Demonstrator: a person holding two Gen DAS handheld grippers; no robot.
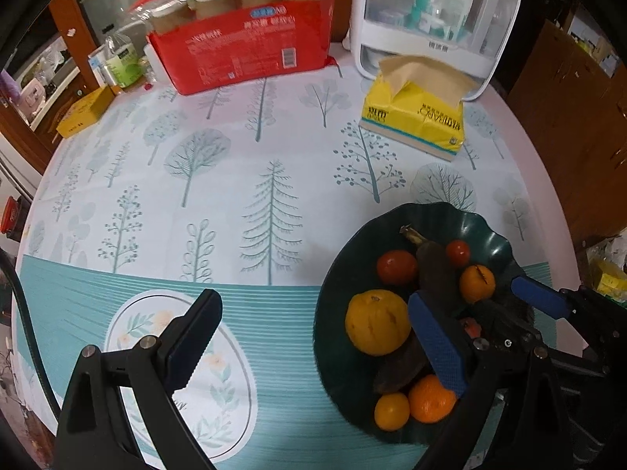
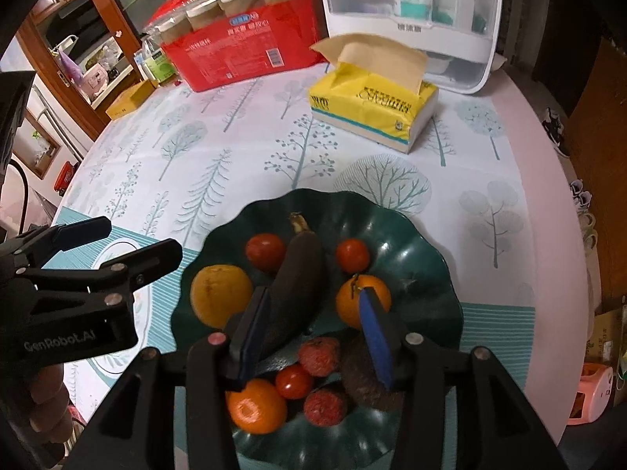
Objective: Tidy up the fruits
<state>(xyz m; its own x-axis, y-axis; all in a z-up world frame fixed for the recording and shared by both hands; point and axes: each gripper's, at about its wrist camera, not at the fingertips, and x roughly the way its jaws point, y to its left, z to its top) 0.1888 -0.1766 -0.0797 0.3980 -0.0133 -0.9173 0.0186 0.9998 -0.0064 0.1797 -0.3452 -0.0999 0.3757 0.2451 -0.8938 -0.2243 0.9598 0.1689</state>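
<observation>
A dark green scalloped plate [image 2: 423,235] holds a blackened banana [image 2: 298,286], a yellow citrus [image 2: 219,293], oranges [image 2: 352,301], small tomatoes [image 2: 266,252], red lychees [image 2: 319,356] and a brown fruit [image 2: 360,376]. My right gripper [image 2: 313,313] hovers open over the plate, empty, with its jaws either side of the banana's lower end. My left gripper [image 1: 309,321] is open and empty above the tablecloth, left of the plate [image 1: 345,372]; it also shows in the right wrist view [image 2: 129,243]. The right gripper also shows in the left wrist view [image 1: 474,301].
A yellow tissue pack [image 2: 376,113] lies behind the plate. A red bottle pack [image 2: 239,55] and a white storage box [image 2: 411,19] stand at the table's back. A yellow carton [image 1: 80,113] and a bottle [image 1: 123,60] sit at the back left edge.
</observation>
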